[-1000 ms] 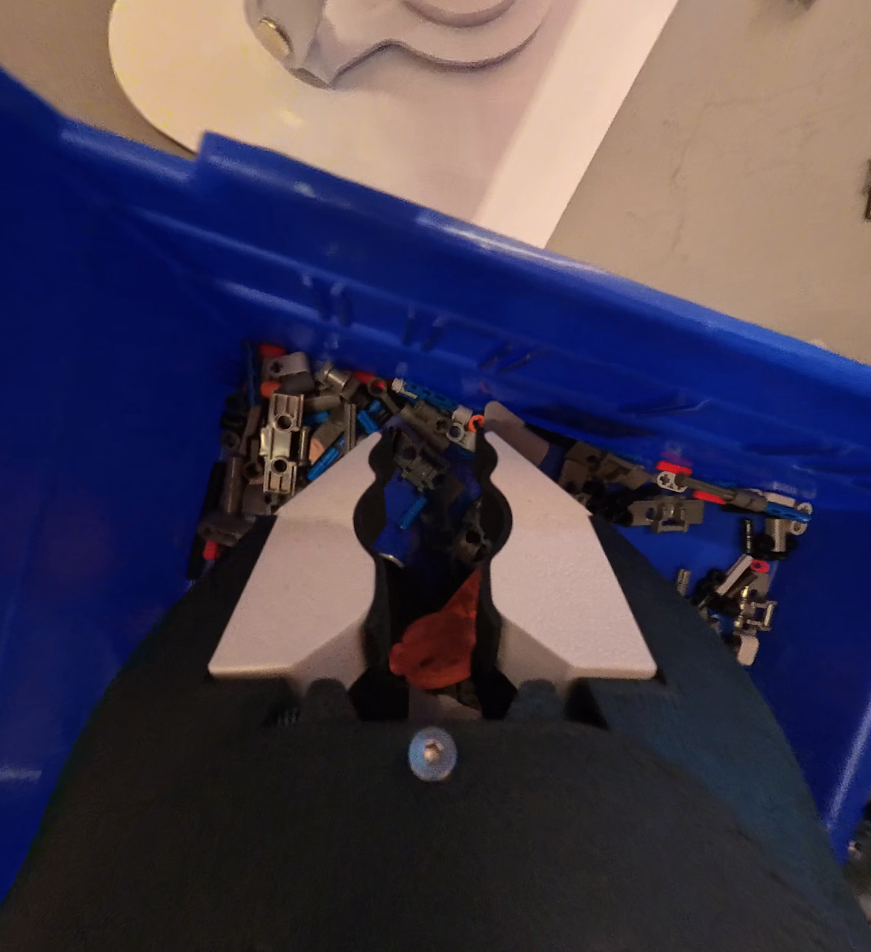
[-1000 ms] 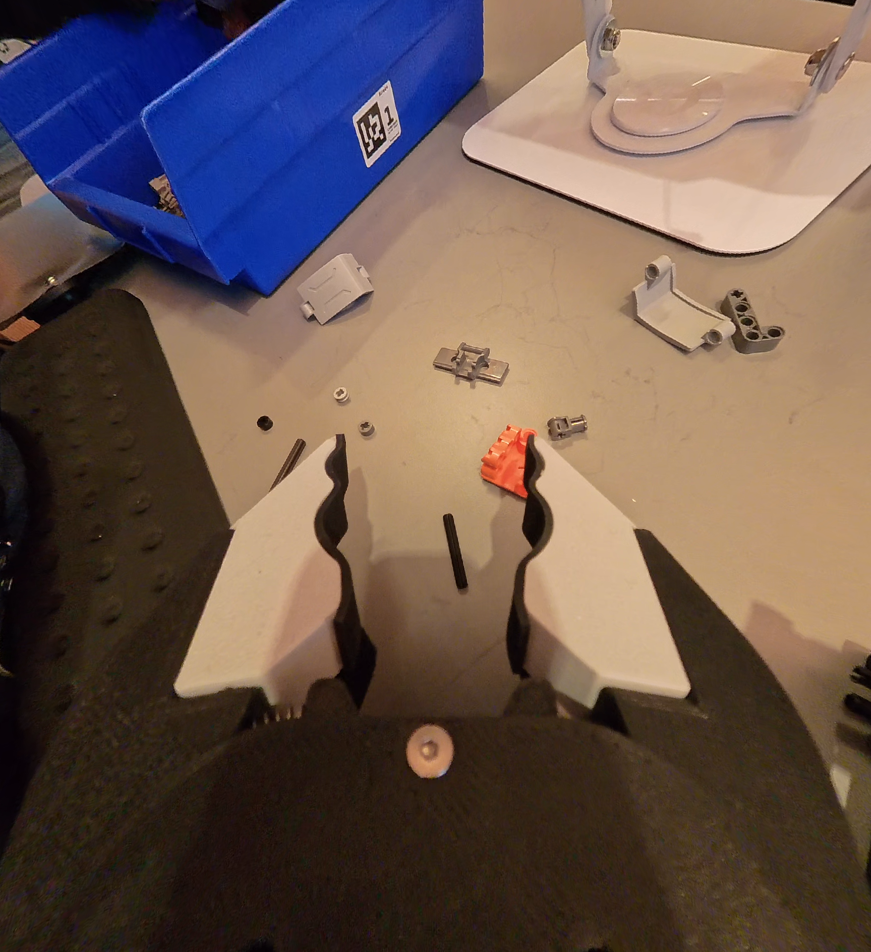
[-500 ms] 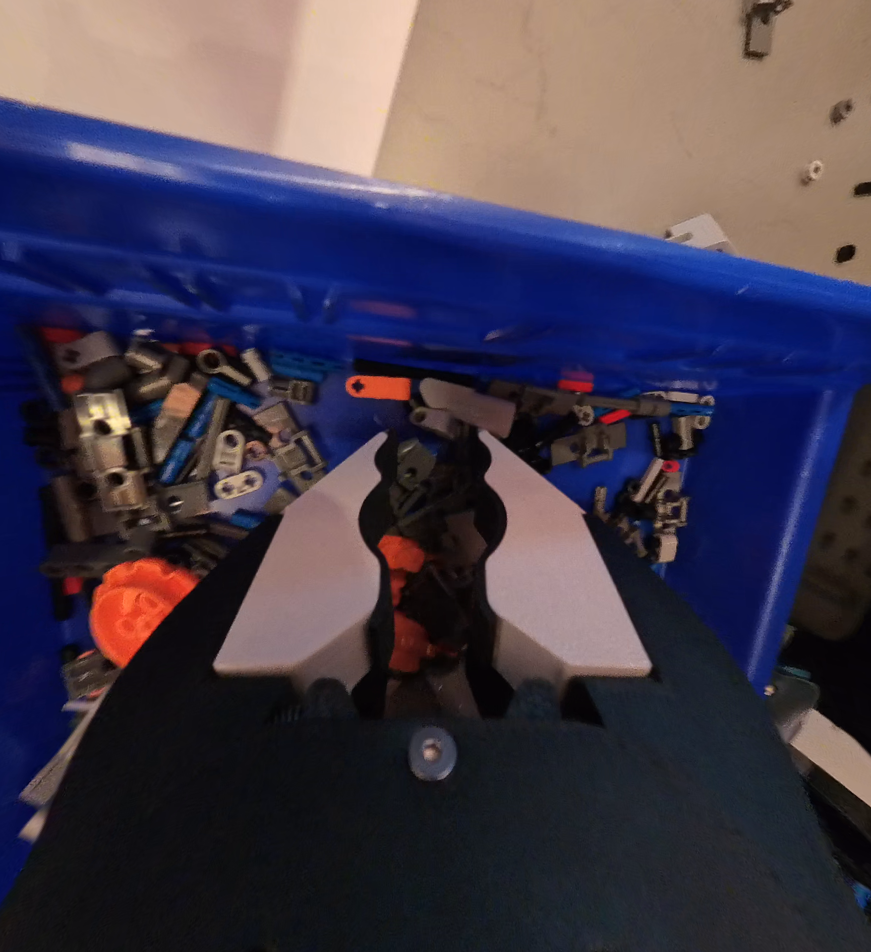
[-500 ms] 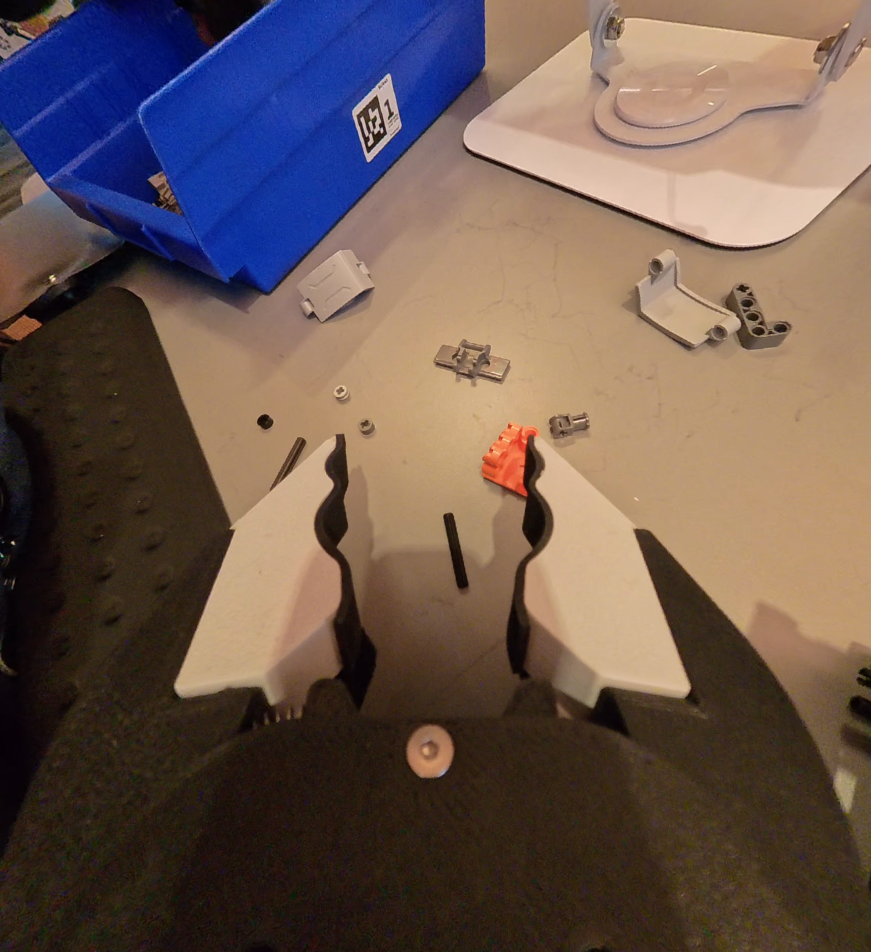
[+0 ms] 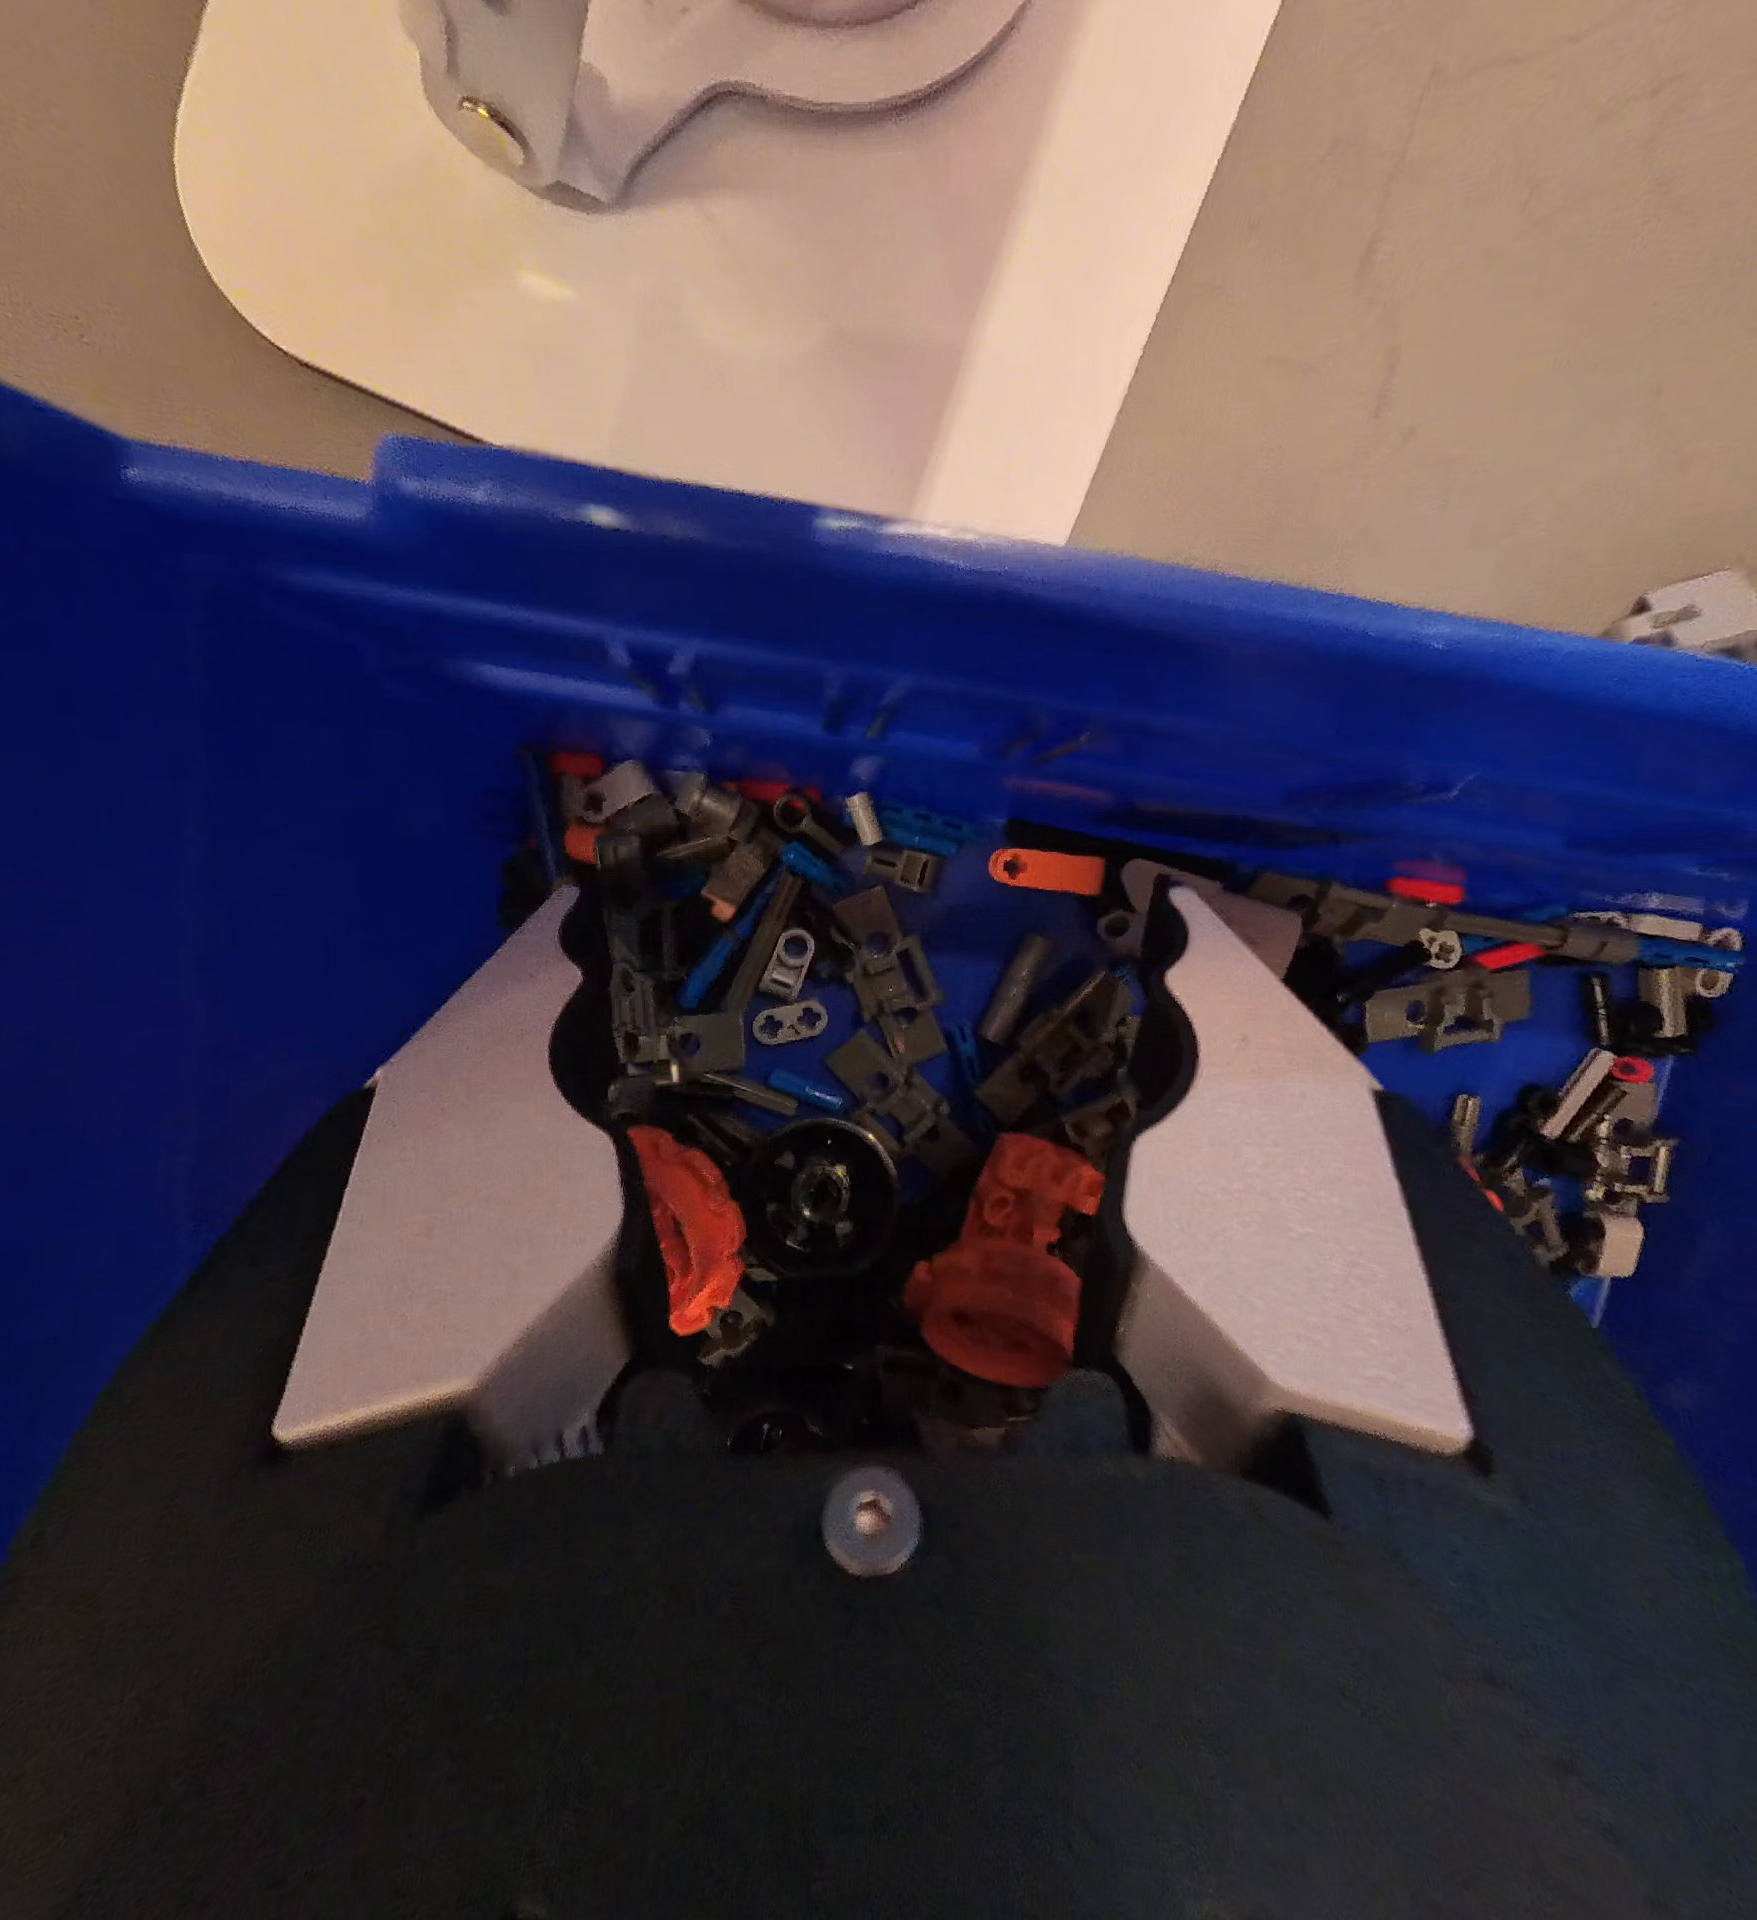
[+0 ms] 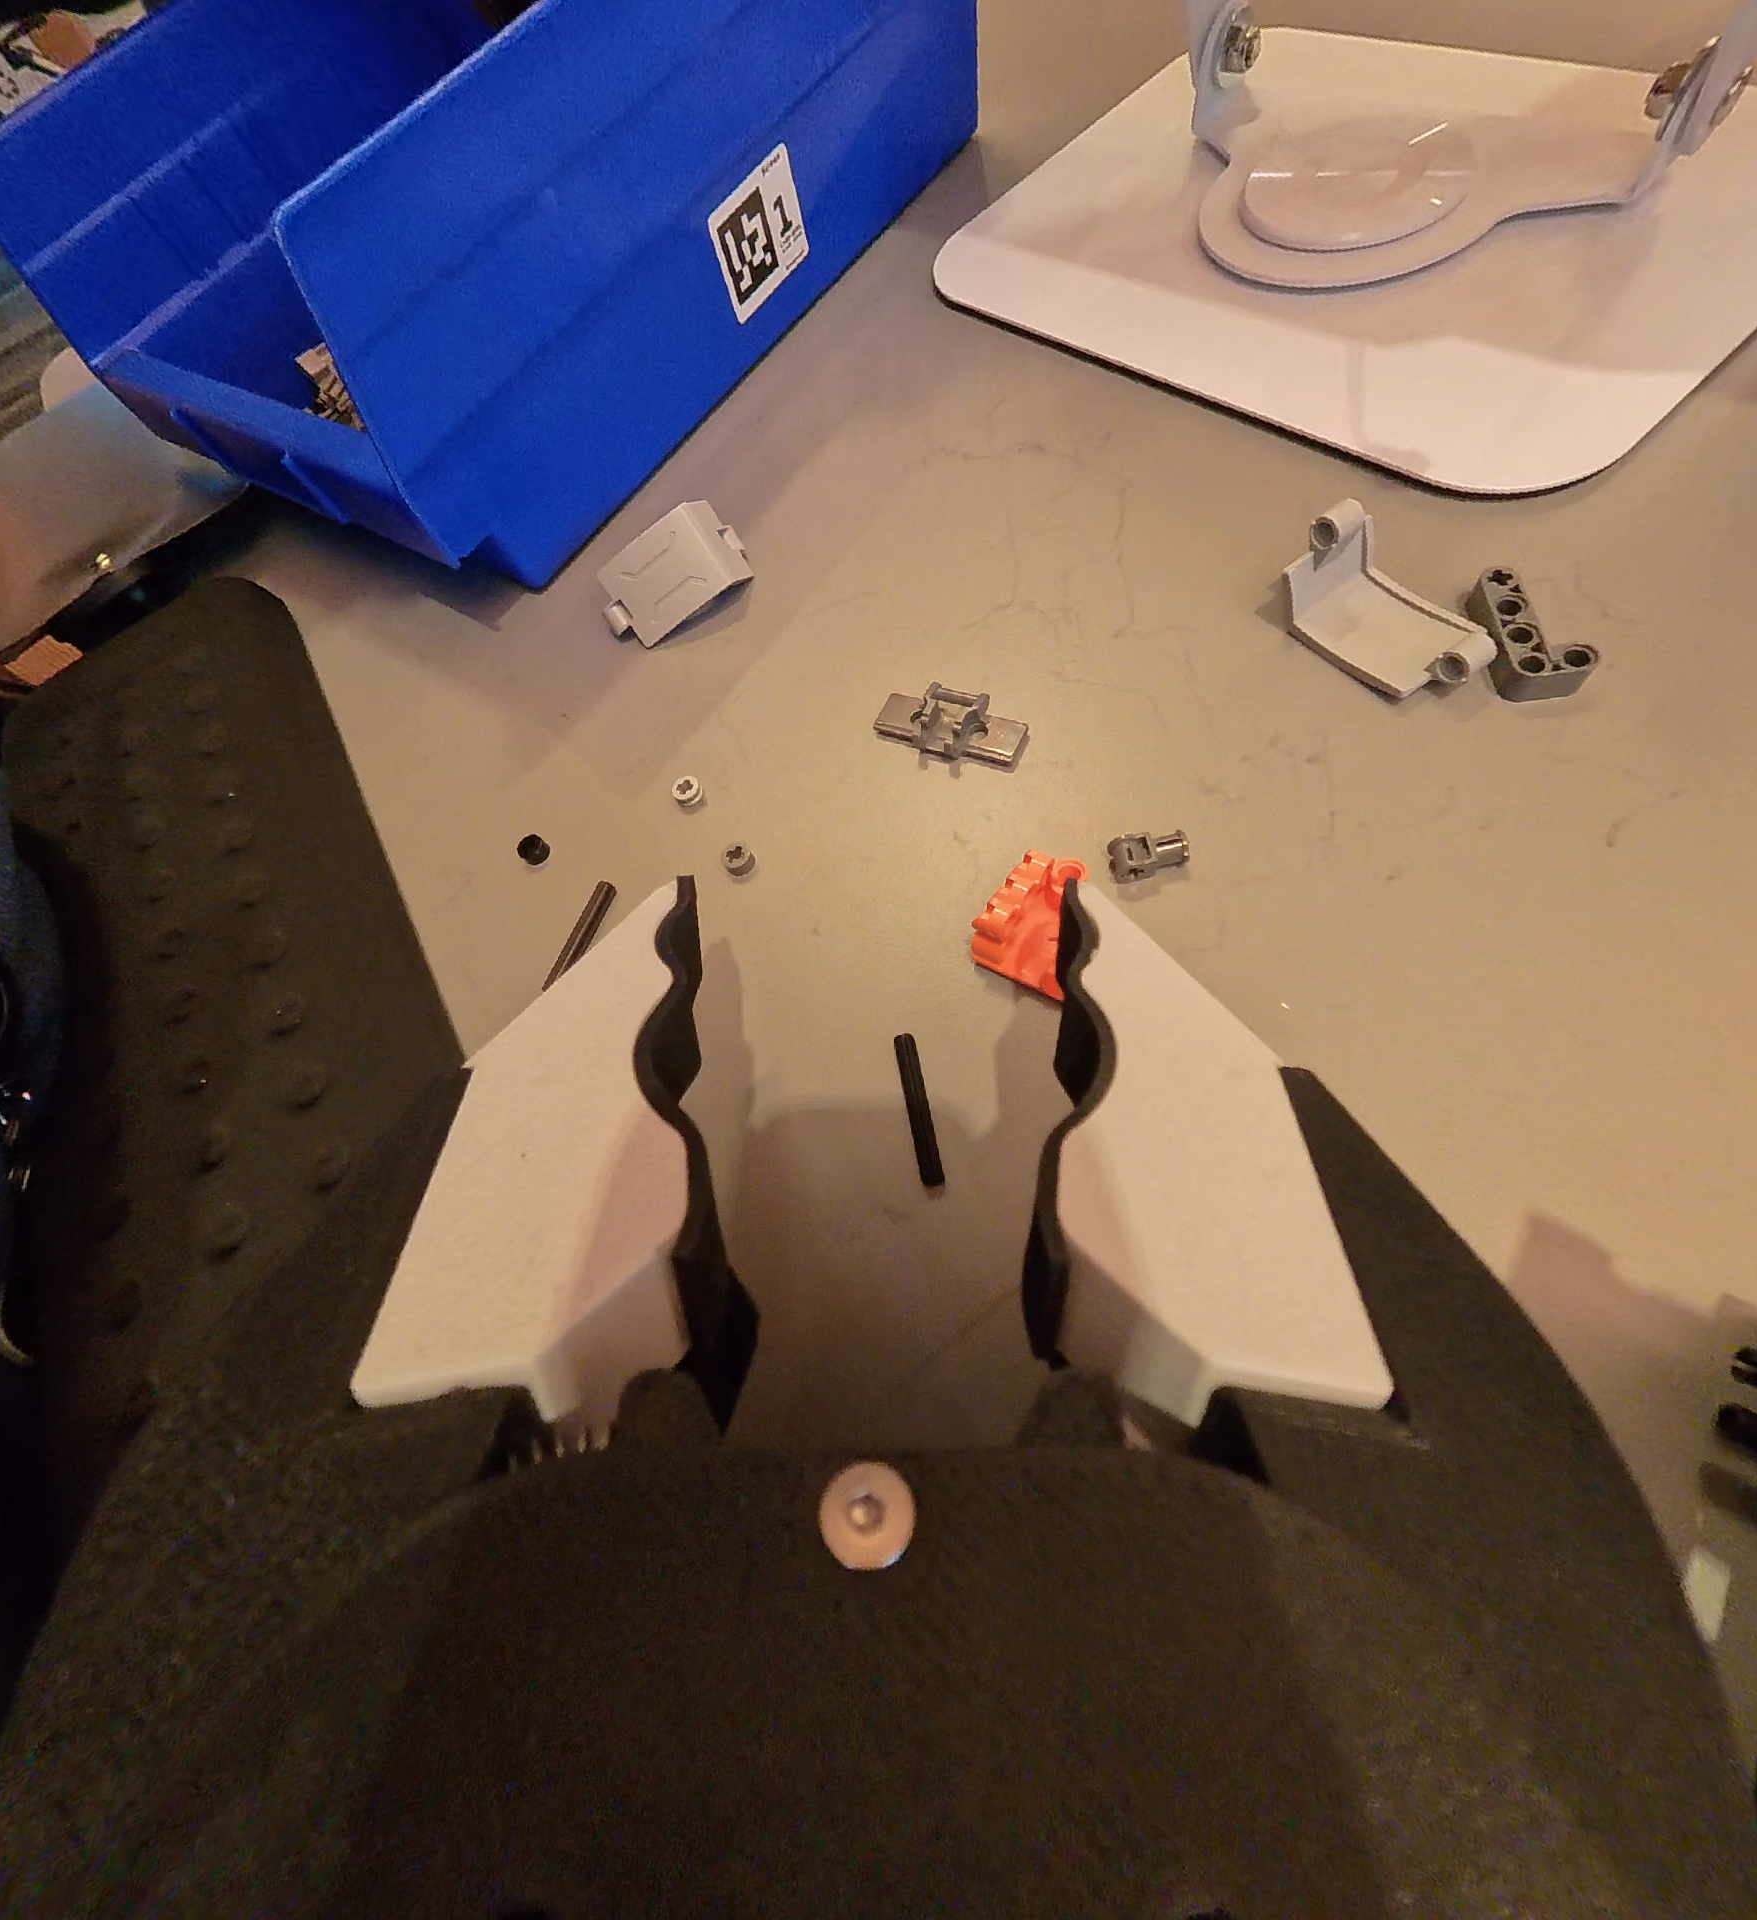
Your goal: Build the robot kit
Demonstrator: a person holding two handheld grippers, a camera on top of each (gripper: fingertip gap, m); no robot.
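My left gripper [image 5: 869, 899] is open wide inside a blue bin [image 5: 230, 852], above a heap of small grey, black, blue and orange building parts [image 5: 832, 997]. A black wheel [image 5: 822, 1195] and two orange pieces [image 5: 999, 1278] lie between its fingers; it holds nothing. My right gripper [image 6: 879, 888] is open and empty, hovering over the grey table [image 6: 1373, 987]. A short black axle [image 6: 919, 1107] lies on the table between its fingers. An orange toothed part [image 6: 1019, 925] sits at the right fingertip. The blue bin also shows in the right wrist view [image 6: 500, 270] at the far left.
Loose on the table: a grey panel [image 6: 674, 571], a grey track link [image 6: 952, 727], a curved grey panel [image 6: 1373, 613] beside a dark angled beam [image 6: 1528, 649], small bushes [image 6: 687, 792], a grey connector [image 6: 1149, 854]. A white stand base [image 6: 1373, 312] lies far right. A black mat [image 6: 178, 883] lies left. To the grey track link [image 6: 952, 727]: right tips about 6 cm, left tips about 20 cm.
My left gripper has opened wide from nearly shut and the orange piece it held now lies in the bin. Its view swung over the bin and back. The right gripper barely moved.
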